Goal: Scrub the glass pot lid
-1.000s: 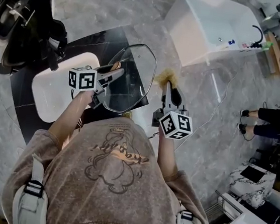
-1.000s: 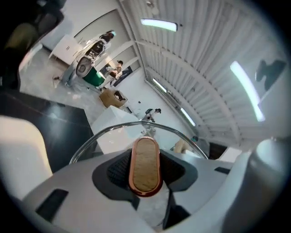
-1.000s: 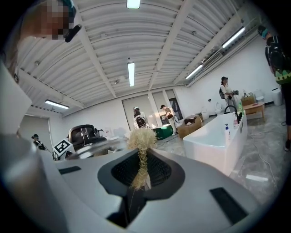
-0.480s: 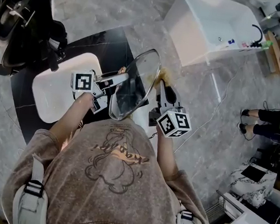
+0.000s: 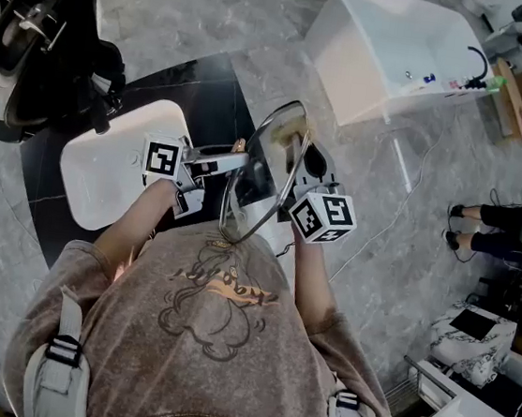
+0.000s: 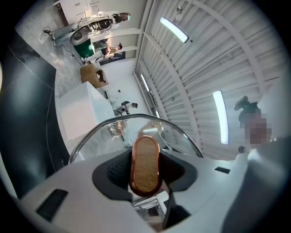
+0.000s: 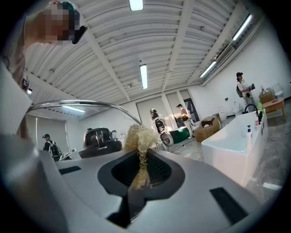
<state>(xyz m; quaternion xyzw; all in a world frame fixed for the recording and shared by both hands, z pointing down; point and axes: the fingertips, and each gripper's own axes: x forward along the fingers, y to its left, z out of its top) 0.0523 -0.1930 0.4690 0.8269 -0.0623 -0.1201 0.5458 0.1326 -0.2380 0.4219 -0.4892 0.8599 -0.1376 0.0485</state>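
Holding the glass pot lid [image 5: 258, 169] up in the air over the near edge of the black table [image 5: 209, 93], tipped almost onto its edge and sandwiched between the two grippers. Not resting on anything.

Left gripper [image 5: 233, 155] first: pinching the lid's knob [image 6: 145, 161], the oval one with the wood face and copper rim. Gripping with the fingers [image 6: 112, 170] roughly half closed, dark pads pressed against either side of the knob. Looks like a solid hold, with the glass dome and its metal rim curving up right behind.

Now the right gripper [image 5: 300, 156]: clamping a straw-coloured scrubber [image 7: 142, 139], fingers [image 7: 159, 170] squeezed nearly together on its thin stem, frayed tuft poking out past the tips. Pushed up to the glass near the lid's upper rim, on the side away from the knob, going by the head view. Can't swear to actual contact, though.

Also in shot: a white basin [image 5: 105, 170] on the table off to the left, well apart from the lid, plus a big white tub [image 5: 394, 49] on the floor further out.
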